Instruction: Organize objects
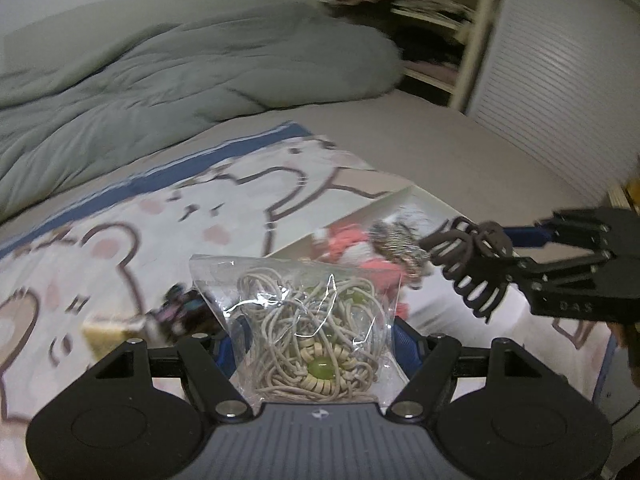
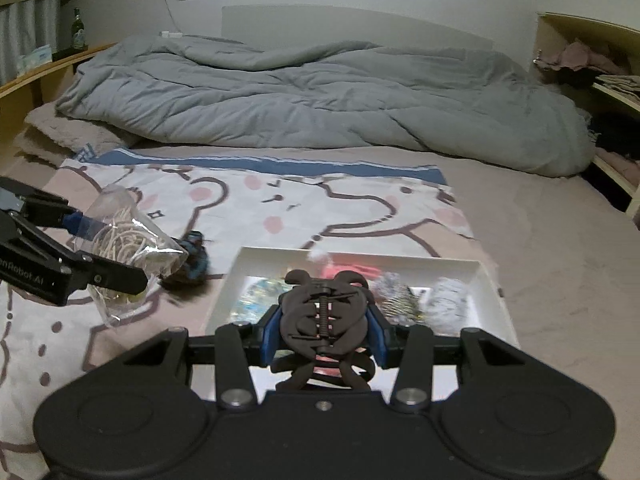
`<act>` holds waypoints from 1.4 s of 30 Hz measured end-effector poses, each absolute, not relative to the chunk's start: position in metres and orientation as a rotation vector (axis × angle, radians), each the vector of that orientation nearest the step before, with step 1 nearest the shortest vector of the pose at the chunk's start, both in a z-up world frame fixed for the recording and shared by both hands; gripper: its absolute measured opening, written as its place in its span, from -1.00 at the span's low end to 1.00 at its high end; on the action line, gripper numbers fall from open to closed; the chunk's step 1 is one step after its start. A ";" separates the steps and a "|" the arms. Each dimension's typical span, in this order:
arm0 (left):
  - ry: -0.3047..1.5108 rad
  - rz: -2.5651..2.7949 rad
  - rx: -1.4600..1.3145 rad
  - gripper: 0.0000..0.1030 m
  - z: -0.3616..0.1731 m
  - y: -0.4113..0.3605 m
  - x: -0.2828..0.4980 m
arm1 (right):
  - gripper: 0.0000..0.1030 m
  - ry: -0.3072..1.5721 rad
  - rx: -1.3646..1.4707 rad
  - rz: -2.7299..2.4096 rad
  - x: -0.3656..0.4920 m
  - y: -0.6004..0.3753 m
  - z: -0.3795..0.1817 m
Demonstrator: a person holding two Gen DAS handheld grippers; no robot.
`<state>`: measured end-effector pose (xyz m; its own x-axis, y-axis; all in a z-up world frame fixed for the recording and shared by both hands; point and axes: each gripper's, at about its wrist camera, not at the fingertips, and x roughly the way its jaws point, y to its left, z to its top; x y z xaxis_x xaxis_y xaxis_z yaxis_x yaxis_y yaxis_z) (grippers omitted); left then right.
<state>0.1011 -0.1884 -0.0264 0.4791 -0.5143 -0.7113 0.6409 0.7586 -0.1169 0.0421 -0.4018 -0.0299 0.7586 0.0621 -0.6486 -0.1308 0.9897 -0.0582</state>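
My left gripper (image 1: pixel 316 336) is shut on a clear plastic bag of beige hair ties (image 1: pixel 308 320) with green beads, held above the bear-print mat; the same bag of hair ties (image 2: pixel 128 240) shows at the left of the right wrist view. My right gripper (image 2: pixel 324 332) is shut on a dark brown claw hair clip (image 2: pixel 324 312), held over the near edge of a white tray (image 2: pixel 492 280). From the left wrist view the claw clip (image 1: pixel 468 264) hangs over the tray (image 1: pixel 404 196), which holds pink and silvery hair accessories.
A dark blue-and-black scrunchie (image 2: pixel 192 256) lies on the bear-print mat (image 2: pixel 280 200) left of the tray. A rumpled grey duvet (image 2: pixel 320 96) covers the far half of the bed. Wooden shelves (image 2: pixel 612 92) stand at the right, a ledge with a bottle (image 2: pixel 78 30) at the left.
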 end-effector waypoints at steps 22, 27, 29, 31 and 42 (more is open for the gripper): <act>0.794 -1.166 0.532 0.45 -0.071 -0.367 0.070 | -0.12 0.812 -0.121 -0.012 0.032 -0.499 -0.060; 0.839 -1.198 0.539 0.45 -0.092 -0.385 0.077 | -0.12 0.834 -0.144 -0.020 0.034 -0.506 -0.070; 0.856 -1.217 0.545 0.44 -0.100 -0.390 0.081 | -0.12 0.847 -0.145 -0.025 0.035 -0.510 -0.074; 0.865 -1.229 0.547 0.44 -0.106 -0.397 0.087 | -0.12 0.859 -0.144 -0.027 0.037 -0.514 -0.078; 0.898 -1.193 0.527 0.71 -0.129 -0.411 0.108 | -0.11 0.879 -0.158 -0.070 0.043 -0.524 -0.094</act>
